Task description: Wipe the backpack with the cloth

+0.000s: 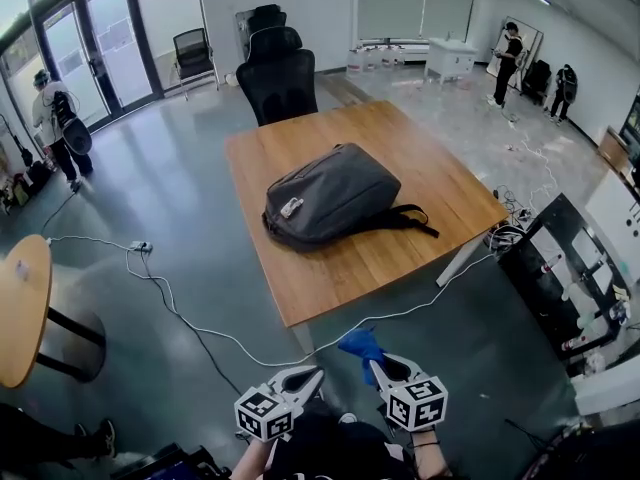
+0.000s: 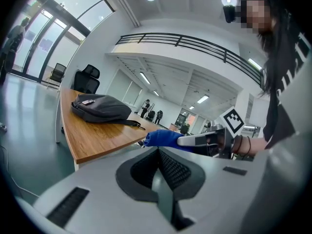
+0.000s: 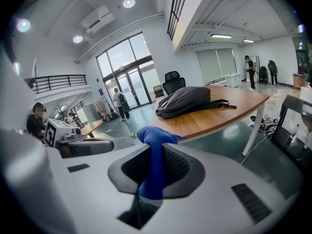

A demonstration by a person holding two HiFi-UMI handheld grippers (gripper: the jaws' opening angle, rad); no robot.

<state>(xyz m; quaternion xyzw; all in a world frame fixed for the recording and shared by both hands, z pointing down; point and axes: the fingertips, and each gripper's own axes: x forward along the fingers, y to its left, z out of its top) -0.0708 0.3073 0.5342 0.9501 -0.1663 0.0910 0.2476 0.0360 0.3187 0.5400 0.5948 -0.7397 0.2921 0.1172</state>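
Note:
A dark grey backpack (image 1: 330, 196) lies flat in the middle of a square wooden table (image 1: 400, 258), its straps trailing to the right. Both grippers are held low, short of the table's near edge. My right gripper (image 1: 378, 367) is shut on a blue cloth (image 1: 360, 345) that bunches above its tips. In the right gripper view the cloth (image 3: 155, 155) hangs between the closed jaws (image 3: 155, 147), with the backpack (image 3: 187, 100) ahead on the table. My left gripper (image 1: 310, 374) is shut and holds nothing (image 2: 158, 151); its view shows the backpack (image 2: 100, 108) and the cloth (image 2: 163, 138).
Black office chairs (image 1: 278, 78) stand at the table's far edge. A white cable (image 1: 180, 313) runs over the floor to a power strip (image 1: 140, 247). A round wooden table (image 1: 20, 308) is at the left, a black cabinet (image 1: 565, 268) at the right. People stand far off.

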